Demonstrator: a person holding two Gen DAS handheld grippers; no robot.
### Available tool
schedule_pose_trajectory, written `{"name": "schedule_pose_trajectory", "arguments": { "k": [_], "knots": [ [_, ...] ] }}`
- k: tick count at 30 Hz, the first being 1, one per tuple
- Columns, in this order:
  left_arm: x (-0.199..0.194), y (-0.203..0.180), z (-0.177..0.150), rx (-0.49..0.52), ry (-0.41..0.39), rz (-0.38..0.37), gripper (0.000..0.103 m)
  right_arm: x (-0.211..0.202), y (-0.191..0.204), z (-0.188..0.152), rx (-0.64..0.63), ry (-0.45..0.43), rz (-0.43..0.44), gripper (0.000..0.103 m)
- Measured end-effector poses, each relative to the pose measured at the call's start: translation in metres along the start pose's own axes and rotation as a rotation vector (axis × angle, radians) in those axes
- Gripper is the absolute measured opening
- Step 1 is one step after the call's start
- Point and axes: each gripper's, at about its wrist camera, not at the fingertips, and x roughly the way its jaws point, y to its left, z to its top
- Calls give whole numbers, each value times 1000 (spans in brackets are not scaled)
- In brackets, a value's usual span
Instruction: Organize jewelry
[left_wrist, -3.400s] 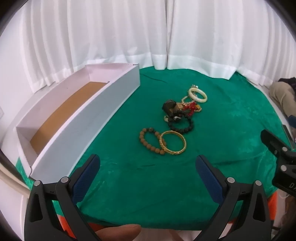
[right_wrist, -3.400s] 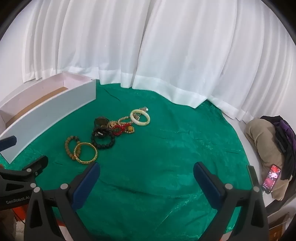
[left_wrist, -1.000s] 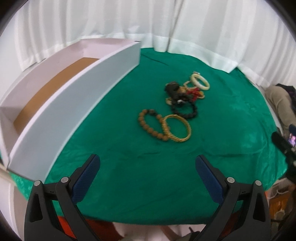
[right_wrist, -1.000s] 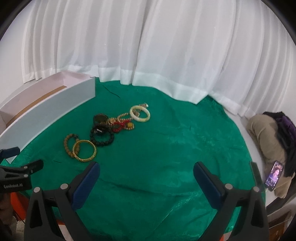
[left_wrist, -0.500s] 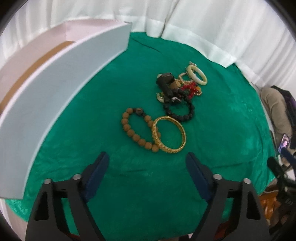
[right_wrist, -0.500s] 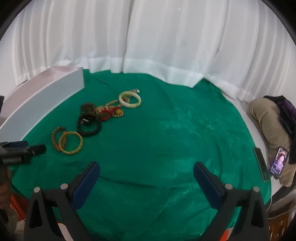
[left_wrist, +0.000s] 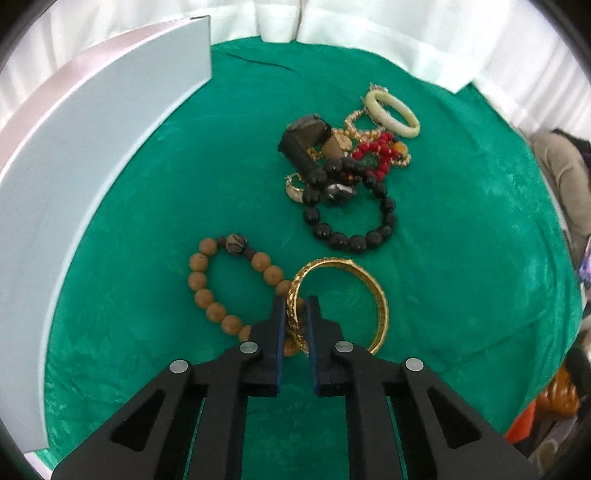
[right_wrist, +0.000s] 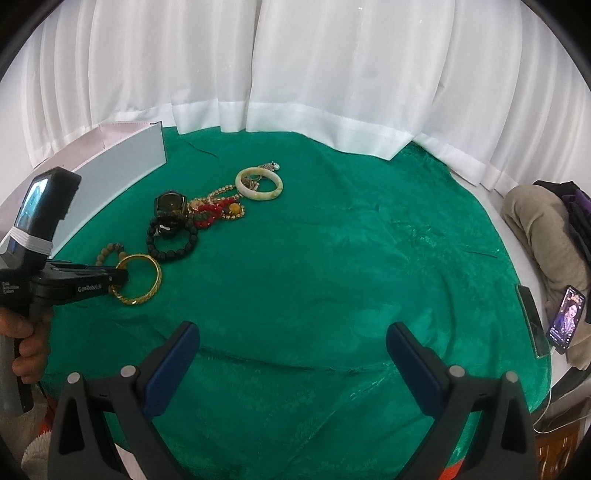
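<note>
A gold bangle (left_wrist: 376, 295) lies on the green cloth (left_wrist: 147, 206). My left gripper (left_wrist: 296, 308) is shut on the bangle's near left rim, low at the cloth; it also shows in the right wrist view (right_wrist: 120, 277) gripping the bangle (right_wrist: 147, 269). A brown wooden bead bracelet (left_wrist: 207, 291) touches the bangle's left side. Behind lie a black bead bracelet (left_wrist: 351, 225), a dark watch (left_wrist: 304, 140), red beads (left_wrist: 380, 151) and a pale jade bangle (left_wrist: 391, 114). My right gripper (right_wrist: 291, 354) is open and empty above the cloth's near side.
A long white box (left_wrist: 92, 122) stands along the cloth's left edge. White curtains (right_wrist: 295, 74) hang behind. A beige bundle (right_wrist: 539, 221) and a lit phone (right_wrist: 567, 317) lie off the cloth to the right.
My left gripper moved forward and down to the gold bangle and shut on its rim. My right gripper stayed open and barely moved.
</note>
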Motion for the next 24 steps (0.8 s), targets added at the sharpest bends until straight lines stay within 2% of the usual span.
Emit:
{"name": "schedule_pose_trajectory", "arguments": {
  "k": [5, 8, 12, 14, 16, 18, 22, 24],
  "knots": [
    [-27, 16, -1, -78, -45, -72, 8, -2, -1, 1, 7, -10, 8, 103],
    [-56, 33, -6, -128, -97, -96, 8, -2, -2, 4, 22, -22, 56, 103],
    [-91, 64, -19, -182, -158, -58, 8, 13, 9, 12, 45, 25, 257, 103],
    [-97, 79, -27, -202, -165, -50, 8, 24, 27, 18, 36, 61, 391, 103],
    [-96, 89, -32, -211, -159, -36, 8, 36, 48, 24, 23, 105, 475, 102],
    [-94, 102, -36, -241, -152, -40, 8, 44, 68, 31, 5, 123, 496, 102],
    [-94, 119, -42, -272, -135, -117, 8, 49, 104, 40, -77, 129, 515, 102],
    [-92, 120, -42, -282, -132, -131, 8, 49, 112, 42, -99, 126, 507, 102]
  ]
}}
